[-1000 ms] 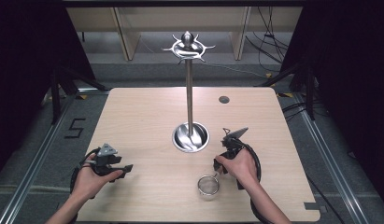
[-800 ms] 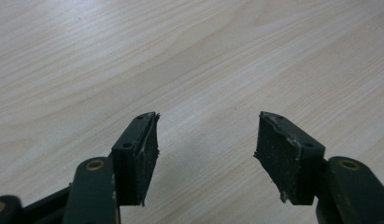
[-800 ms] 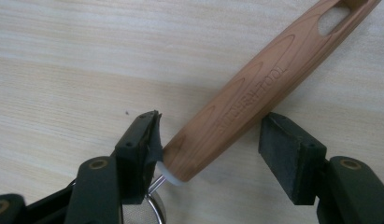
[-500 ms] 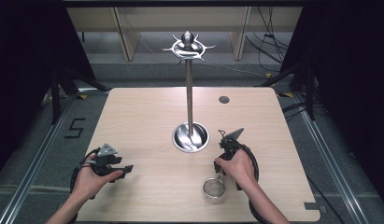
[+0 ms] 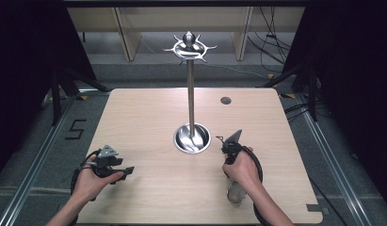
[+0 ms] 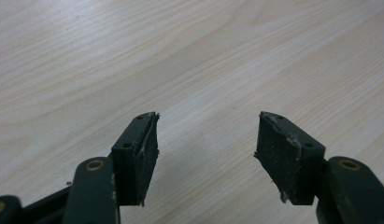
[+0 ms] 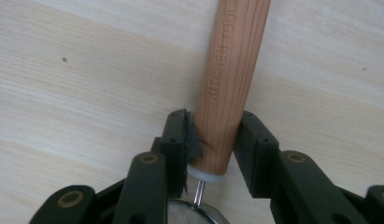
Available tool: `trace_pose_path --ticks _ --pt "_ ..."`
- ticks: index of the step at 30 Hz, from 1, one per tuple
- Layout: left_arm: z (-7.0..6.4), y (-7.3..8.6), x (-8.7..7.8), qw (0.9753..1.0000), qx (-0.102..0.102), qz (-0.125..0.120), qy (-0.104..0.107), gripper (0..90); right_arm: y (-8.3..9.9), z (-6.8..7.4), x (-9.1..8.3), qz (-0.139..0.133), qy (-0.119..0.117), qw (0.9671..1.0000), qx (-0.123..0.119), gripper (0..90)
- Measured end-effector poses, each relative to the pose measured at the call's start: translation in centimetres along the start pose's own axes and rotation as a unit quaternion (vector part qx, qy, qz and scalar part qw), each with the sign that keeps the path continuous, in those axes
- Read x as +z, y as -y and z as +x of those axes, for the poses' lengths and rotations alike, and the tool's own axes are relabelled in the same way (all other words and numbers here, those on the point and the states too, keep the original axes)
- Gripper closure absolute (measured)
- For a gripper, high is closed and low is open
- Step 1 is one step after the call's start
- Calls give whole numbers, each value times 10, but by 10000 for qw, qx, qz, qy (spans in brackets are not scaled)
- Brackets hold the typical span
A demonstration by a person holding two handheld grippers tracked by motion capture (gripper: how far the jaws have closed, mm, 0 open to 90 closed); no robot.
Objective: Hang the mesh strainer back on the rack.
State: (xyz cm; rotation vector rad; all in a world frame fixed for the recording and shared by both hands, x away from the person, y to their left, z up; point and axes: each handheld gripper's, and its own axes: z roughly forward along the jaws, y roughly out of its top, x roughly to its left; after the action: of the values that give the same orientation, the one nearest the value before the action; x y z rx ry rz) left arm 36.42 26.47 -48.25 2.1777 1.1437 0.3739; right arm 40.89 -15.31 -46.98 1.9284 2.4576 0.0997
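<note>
Currently the right tool (image 7: 212, 140) clamps the strainer's wooden handle (image 7: 229, 84) at its mesh end, low over the table (image 5: 149, 117), so the strainer (image 5: 236, 193) might pivot or slip, while the left tool (image 6: 206, 140) gapes empty.

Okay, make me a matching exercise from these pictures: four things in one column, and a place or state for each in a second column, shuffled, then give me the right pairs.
Things:
1. left gripper
2. right gripper
3. tall metal stand
4. strainer

Places or states:
A. jaws shut on a wooden handle
B. upright at the middle of the table
C. jaws open with nothing between them
D. mesh bowl near the table's front edge, beside the right hand

Pairs: 1-C, 2-A, 3-B, 4-D
</note>
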Motion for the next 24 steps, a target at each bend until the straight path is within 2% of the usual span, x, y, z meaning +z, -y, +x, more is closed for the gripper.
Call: trace_pose_path --ticks 4,5,9,14,19,21,22,23,24 --pt "0 0 0 10000 -10 -7 -1 377 0 0 2 -16 92 10000 -29 624" --pt "0 0 0 10000 -7 -8 -1 377 0 1 1 7 117 9999 26 615" --pt "0 0 0 10000 -13 -15 -23 377 0 -1 -1 -13 225 9995 -204 620" --pt "0 0 0 10000 -11 -14 -25 377 1 -3 0 11 200 9997 -167 654" --pt "0 0 0 10000 -9 0 10 377 2 -5 0 32 243 9994 -250 665" --pt "0 0 0 10000 -12 -7 -2 377 1 -5 -1 90 255 9995 -169 678" --pt "0 0 0 10000 -16 2 -5 377 2 -8 0 32 235 9993 -300 683" --pt "0 0 0 10000 -3 6 -2 377 2 -7 -1 97 165 9997 -168 685" --pt "0 0 -1 10000 -5 6 2 377 3 -10 -1 39 167 9994 -290 686"
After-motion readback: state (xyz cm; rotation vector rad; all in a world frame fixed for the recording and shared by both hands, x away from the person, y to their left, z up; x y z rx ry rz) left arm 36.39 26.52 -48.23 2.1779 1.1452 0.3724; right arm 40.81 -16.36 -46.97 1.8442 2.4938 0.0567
